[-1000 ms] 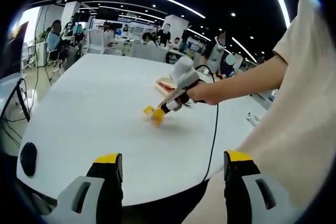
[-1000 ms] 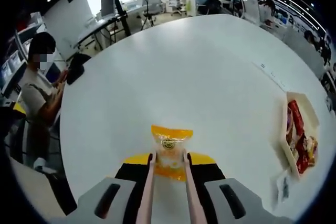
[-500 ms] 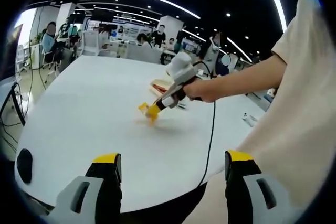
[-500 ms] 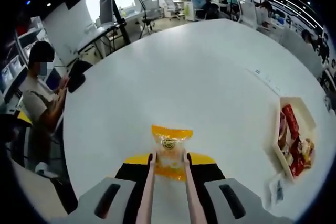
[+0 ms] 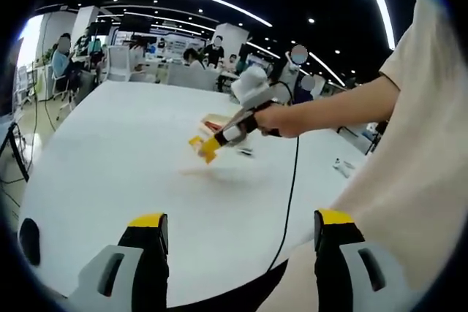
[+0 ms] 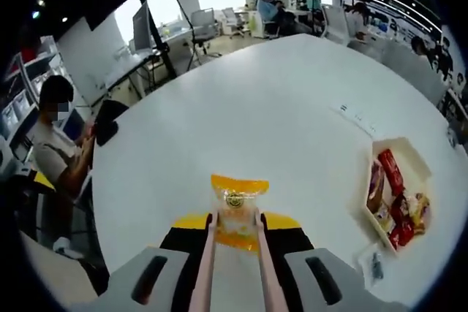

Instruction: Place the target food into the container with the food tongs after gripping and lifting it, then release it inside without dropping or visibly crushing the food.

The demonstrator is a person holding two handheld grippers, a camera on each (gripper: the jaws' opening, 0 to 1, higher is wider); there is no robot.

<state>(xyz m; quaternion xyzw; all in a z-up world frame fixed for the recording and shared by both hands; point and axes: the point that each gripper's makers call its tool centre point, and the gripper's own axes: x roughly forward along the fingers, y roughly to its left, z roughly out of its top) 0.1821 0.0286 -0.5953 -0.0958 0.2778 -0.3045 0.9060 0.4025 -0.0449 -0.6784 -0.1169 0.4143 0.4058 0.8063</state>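
Note:
A yellow snack packet (image 6: 236, 208) hangs above the white table (image 6: 241, 107), pinched between the tips of pale food tongs (image 6: 207, 261). My right gripper (image 6: 235, 226) is shut on the tongs' two arms. The white container (image 6: 404, 156) lies at the right, holding red and yellow packets. In the left gripper view the right gripper (image 5: 232, 133), held by a person's hand, carries the packet (image 5: 202, 146) clear of the table (image 5: 110, 151), close in front of the container (image 5: 216, 118). My left gripper (image 5: 241, 218) stands open near the table's front edge, holding nothing.
A black cable (image 5: 291, 188) trails from the right gripper over the table edge. A dark round object (image 5: 28, 231) lies at the near left. A person (image 6: 58, 137) sits beside the table. Small labels (image 6: 356, 115) and a packet (image 6: 374, 265) lie near the container.
The right gripper has risen with the tongs and packet, higher above the table and nearer the container. The left gripper stays open and still.

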